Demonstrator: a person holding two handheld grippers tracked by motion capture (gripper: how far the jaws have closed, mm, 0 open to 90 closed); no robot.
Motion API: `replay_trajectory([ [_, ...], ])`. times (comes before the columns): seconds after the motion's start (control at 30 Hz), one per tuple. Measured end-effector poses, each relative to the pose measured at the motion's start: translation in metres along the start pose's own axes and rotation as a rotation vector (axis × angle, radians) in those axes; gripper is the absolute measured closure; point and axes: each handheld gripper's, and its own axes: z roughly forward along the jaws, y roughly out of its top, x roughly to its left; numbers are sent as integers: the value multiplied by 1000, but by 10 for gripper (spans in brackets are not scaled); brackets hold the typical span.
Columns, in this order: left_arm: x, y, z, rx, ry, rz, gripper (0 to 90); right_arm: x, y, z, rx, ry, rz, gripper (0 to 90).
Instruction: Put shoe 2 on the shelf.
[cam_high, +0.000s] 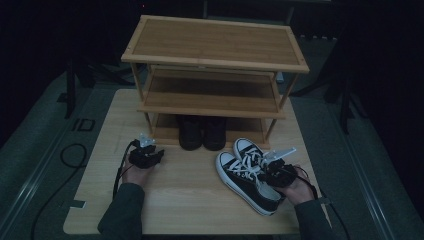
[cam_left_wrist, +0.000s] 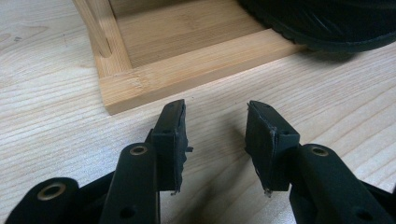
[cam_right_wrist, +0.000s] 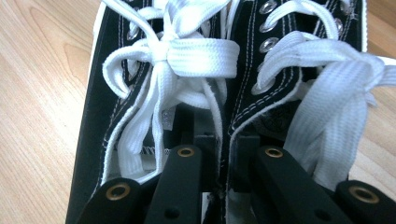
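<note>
Counts: 1 three-tier bamboo shoe rack (cam_high: 215, 47), 2 pairs of shoes, 2 grippers, all on 1 light wood table (cam_high: 190, 200).

Pair 1: two black-and-white canvas sneakers (cam_high: 247, 175), white laces and toe caps, lying side by side on the table at front right, toes toward the rack, just in front of its right leg.

Pair 2: two black shoes (cam_high: 202, 132), on the rack's bottom tier, toes at the front edge. Upper two tiers bare.

Right gripper (cam_high: 272, 172): sits over the heel end of the sneakers. In the right gripper view the jaws are pressed nearly together and pinch the two adjoining inner collar edges of the sneakers (cam_right_wrist: 224, 93), one edge from each shoe, laces draped around them.

Left gripper (cam_high: 146, 156): at front left, well apart from the sneakers, low over the table. In the left gripper view (cam_left_wrist: 215, 135) jaws spread, nothing between them, pointed at the front corner of the rack's bottom tier (cam_left_wrist: 187, 60); sole of one black shoe (cam_left_wrist: 327, 23) at top right.
</note>
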Motion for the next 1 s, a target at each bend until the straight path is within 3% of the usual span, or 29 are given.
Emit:
replay_trajectory([
  [0.47, 0, 0, 0, 0, 1, -1, 585, -5, 2, -7, -6, -7, -13, 855],
  [0.87, 0, 0, 0, 0, 2, -2, 585, -12, 4, -24, -37, -8, -9, 857],
  [1.0, 0, 0, 0, 0, 2, -2, 585, -13, 8, -31, -23, -5, -25, 856],
])
